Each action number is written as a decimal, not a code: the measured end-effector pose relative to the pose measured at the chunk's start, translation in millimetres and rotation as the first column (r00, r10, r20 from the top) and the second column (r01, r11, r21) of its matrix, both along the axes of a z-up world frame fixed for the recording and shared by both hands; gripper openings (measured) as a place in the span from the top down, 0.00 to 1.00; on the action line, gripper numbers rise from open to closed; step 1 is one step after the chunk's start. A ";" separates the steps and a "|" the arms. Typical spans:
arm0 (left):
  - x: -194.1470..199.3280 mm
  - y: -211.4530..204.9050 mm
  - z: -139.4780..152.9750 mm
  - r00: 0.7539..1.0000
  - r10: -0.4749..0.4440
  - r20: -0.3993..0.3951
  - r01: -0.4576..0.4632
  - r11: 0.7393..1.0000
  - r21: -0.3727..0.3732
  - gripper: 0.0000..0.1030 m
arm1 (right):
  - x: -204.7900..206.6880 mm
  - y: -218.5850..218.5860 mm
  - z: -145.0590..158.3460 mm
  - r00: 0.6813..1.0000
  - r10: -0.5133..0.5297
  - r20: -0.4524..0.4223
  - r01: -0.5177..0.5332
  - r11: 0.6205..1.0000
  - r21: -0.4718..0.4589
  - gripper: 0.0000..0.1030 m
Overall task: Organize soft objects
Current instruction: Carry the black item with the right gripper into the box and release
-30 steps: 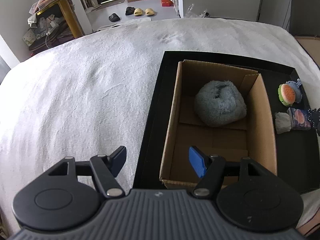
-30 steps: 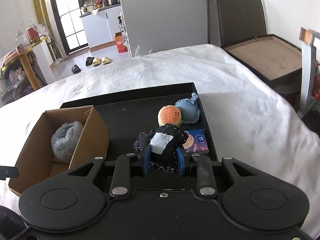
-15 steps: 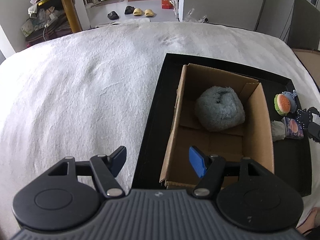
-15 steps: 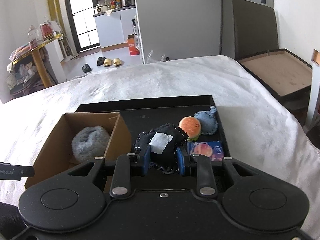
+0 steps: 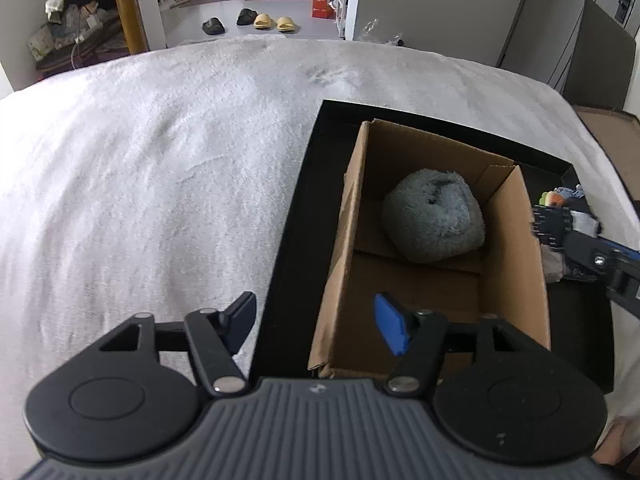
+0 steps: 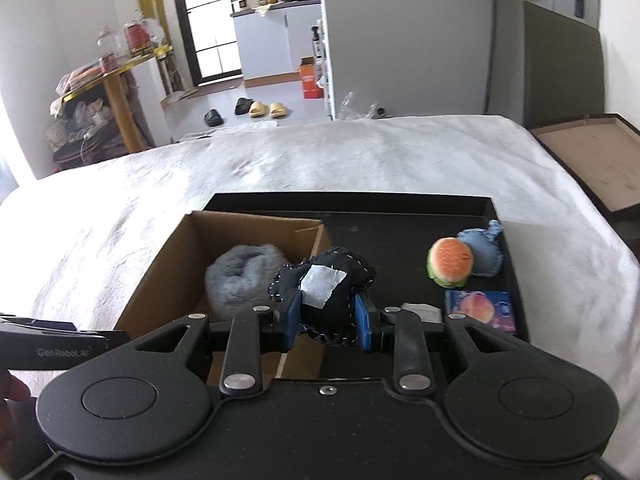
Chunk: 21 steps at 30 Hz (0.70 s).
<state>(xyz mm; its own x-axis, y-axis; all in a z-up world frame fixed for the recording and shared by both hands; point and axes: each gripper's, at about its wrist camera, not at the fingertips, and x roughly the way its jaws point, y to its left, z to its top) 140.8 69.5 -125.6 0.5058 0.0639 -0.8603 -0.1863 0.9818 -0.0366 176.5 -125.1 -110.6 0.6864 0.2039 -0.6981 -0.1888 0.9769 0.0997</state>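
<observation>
My right gripper point(image 6: 326, 322) is shut on a black stitched cushion point(image 6: 332, 280) with a white patch, held above the right wall of the cardboard box point(image 6: 160, 280). The cushion also shows at the box's right edge in the left wrist view point(image 5: 552, 222). A grey fluffy ball point(image 5: 434, 222) lies inside the box point(image 5: 352, 240). The box sits in a black tray point(image 5: 304, 216). My left gripper point(image 5: 316, 320) is open and empty, over the box's near left corner. A burger plush point(image 6: 450, 260), a denim cushion point(image 6: 482, 254) and a tissue pack point(image 6: 480, 310) lie on the tray point(image 6: 400, 208).
The tray rests on a white fluffy blanket point(image 5: 140, 184). A brown board point(image 6: 592, 160) stands off the right side of the bed. A yellow table point(image 6: 112, 92) and slippers point(image 6: 264, 108) are on the floor beyond.
My right gripper has carried the black cushion left, from over the tray to the box's right wall. The left gripper has risen a little and stayed open.
</observation>
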 end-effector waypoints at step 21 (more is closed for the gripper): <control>6.8 5.9 -26.9 1.000 0.018 -0.015 -0.020 0.992 -0.127 0.82 | 19.5 62.5 -22.1 0.982 0.144 -0.120 -0.131 0.985 0.109 0.72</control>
<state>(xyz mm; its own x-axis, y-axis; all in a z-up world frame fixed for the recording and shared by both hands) 147.6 75.4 -152.5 0.4933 -0.0372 -0.8690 -0.2059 0.9657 -0.1582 196.0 -62.6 -132.7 0.5538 0.3638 -0.7490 -0.3002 0.9262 0.2279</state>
